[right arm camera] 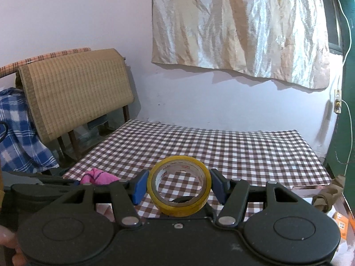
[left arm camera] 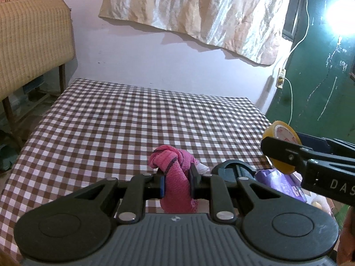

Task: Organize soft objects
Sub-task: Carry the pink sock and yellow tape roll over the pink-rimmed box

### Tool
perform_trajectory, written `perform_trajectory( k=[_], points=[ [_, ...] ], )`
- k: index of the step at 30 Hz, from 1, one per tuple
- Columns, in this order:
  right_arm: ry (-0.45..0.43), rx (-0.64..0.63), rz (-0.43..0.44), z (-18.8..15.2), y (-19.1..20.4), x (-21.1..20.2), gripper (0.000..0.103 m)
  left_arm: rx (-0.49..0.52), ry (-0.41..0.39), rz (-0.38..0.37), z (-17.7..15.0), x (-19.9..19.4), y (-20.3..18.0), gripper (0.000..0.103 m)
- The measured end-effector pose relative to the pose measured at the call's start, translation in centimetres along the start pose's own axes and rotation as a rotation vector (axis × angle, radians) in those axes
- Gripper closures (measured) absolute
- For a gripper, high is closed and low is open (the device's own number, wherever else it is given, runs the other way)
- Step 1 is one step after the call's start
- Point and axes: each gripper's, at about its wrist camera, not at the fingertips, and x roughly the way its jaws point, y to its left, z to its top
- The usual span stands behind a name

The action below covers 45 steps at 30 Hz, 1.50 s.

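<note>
The left hand-held gripper (left arm camera: 176, 182) was closed tightly on a pink cloth (left arm camera: 175, 173), a soft knitted piece with a dark stripe, bunched into a loose knot above the blue pads and hanging limp below them. The cloth was lifted over the near edge of the tabletop (left arm camera: 124, 119), which was covered with a flat brown-and-white checked cover. Just to the right of this cloth lay a dark rounded object (left arm camera: 235, 169), and beside it a shiny purple packet (left arm camera: 281, 182); what they were exactly could not be told. The right hand-held gripper (right arm camera: 179, 187) held a roll of yellow tape (right arm camera: 179, 185), a hard glossy ring with a white printed core, pressed between its two blue pads on both sides. Through the hole of the ring the checked cover was visible. From the left camera, the right hand-held gripper and its roll stood in front of the right corner of the tabletop and hid part of the packet. Farther away, left of the tabletop, a woven straw mat (right arm camera: 75, 88) was draped over a wooden frame, with a blue checked fabric (right arm camera: 20, 130) hanging beside it. On the pale wall behind, a wrinkled shiny beige curtain (right arm camera: 239, 26) hung, and a white cable (left arm camera: 292, 51) ran down along the green door (left arm camera: 319, 71).
</note>
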Motion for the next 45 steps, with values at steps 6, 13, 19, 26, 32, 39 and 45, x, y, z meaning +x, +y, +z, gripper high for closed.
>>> perform_trajectory(
  k=[6,13,19,26,32,39,45],
  points=[
    [-0.003,0.01,-0.023,-0.1,-1.3,-0.6,0.032,0.012,0.002,-0.021,0.4,0.6,-1.1,0.081],
    [-0.011,0.023,-0.053,-0.2,-3.0,-1.3,0.032,0.032,0.005,-0.047,0.8,1.6,-2.6,0.081],
    [-0.013,0.038,-0.072,-0.4,-4.5,-1.7,0.032,0.043,0.009,-0.065,0.9,2.0,-3.1,0.081],
    [-0.019,0.047,-0.088,-0.3,-5.7,-2.1,0.032,0.059,0.012,-0.09,1.1,2.6,-4.2,0.081],
    [-0.017,0.057,-0.113,-0.4,-7.1,-2.5,0.032,0.071,0.018,-0.114,1.3,3.4,-5.6,0.081],
    [-0.016,0.075,-0.14,-0.6,-8.9,-3.1,0.032,0.094,0.031,-0.143,1.5,4.9,-7.8,0.081],
    [-0.017,0.102,-0.172,-1.0,-11.0,-3.7,0.032,0.115,0.045,-0.181,1.7,6.5,-10.1,0.081]
  ],
)
